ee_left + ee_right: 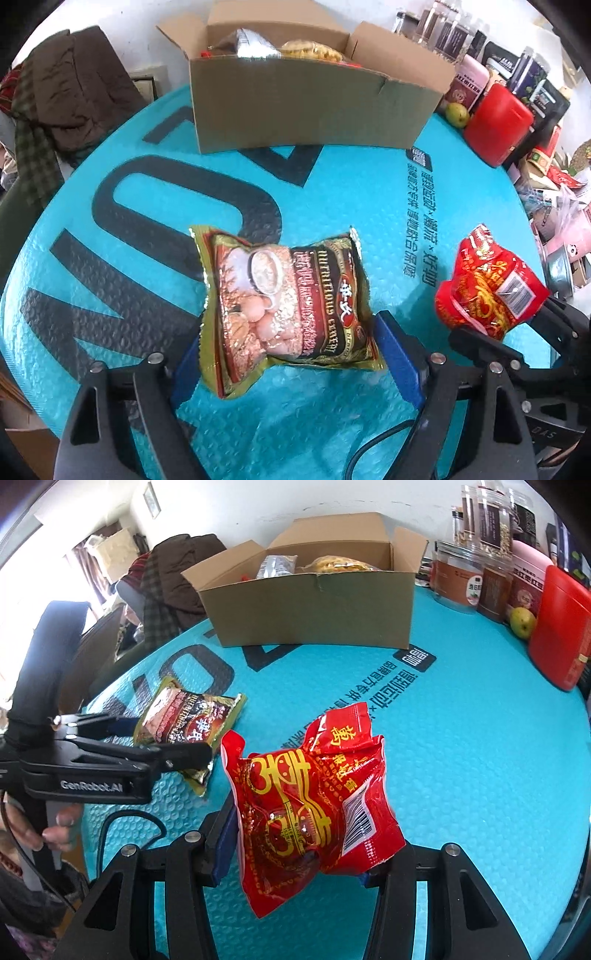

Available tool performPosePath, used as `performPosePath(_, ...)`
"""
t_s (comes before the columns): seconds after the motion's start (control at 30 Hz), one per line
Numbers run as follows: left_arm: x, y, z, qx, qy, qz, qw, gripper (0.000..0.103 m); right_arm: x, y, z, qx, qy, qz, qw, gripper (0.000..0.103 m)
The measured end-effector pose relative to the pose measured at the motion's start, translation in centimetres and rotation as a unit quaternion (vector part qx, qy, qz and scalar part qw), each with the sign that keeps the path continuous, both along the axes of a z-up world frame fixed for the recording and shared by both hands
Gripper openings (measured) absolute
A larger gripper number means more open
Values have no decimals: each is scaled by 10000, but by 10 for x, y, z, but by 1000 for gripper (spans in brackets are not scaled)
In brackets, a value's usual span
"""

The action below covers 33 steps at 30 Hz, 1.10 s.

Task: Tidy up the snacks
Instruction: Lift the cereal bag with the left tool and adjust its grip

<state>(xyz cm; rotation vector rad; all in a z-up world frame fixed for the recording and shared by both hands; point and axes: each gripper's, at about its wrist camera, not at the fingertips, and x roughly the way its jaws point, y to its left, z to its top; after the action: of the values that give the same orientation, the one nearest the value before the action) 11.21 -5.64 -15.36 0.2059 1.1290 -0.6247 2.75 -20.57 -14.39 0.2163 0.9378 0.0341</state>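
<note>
A gold and brown cereal bag (pixel 291 299) lies flat on the turquoise mat (pixel 369 206). My left gripper (pixel 291 332) straddles it, open, with a blue pad (pixel 399 354) close on each side. The right wrist view shows the same bag (pixel 184 720) resting on the mat inside the left gripper (pixel 166 738). My right gripper (pixel 310 842) is shut on a crumpled red snack bag (pixel 314 805) and holds it off the mat. From the left wrist view, that red bag (pixel 487 284) and the right gripper (pixel 509 319) sit to the right.
An open cardboard box (pixel 314 605) with snack packets inside stands at the back of the mat. A red canister (pixel 561 627), a green fruit (pixel 522 622) and several jars line the right edge. Clothes (pixel 66 96) hang over a chair at the left.
</note>
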Motion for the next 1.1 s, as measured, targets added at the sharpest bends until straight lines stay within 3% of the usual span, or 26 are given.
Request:
performPosePath(0.2, 2, -14, -6, 154, -103, -63, 9998, 99, -1, -6, -3, 26, 49, -107, 9999, 50)
performPosePath(0.37, 0, -32, -13, 569, -391, -127, 9975, 99, -2, -9, -6, 9, 99, -157, 9998, 50)
performPosePath(0.47, -1, -33, -13, 535, -461, -157, 9974, 99, -2, -11, -8, -64, 138, -205, 9997, 50)
performPosePath(0.6, -4, -29, -10, 447, -608, -206, 9969, 85, -3, -12, -9, -65, 128, -212, 9997, 50)
performPosePath(0.67, -3, -26, -7, 393, -628, -169, 9971, 71, -3, -12, -9, -88, 120, -207, 9997, 50)
performPosePath(1.1, -13, -15, 8, 241, -562, -217, 9979, 57, -10, -10, -5, -23, 4, -333, 9994, 50)
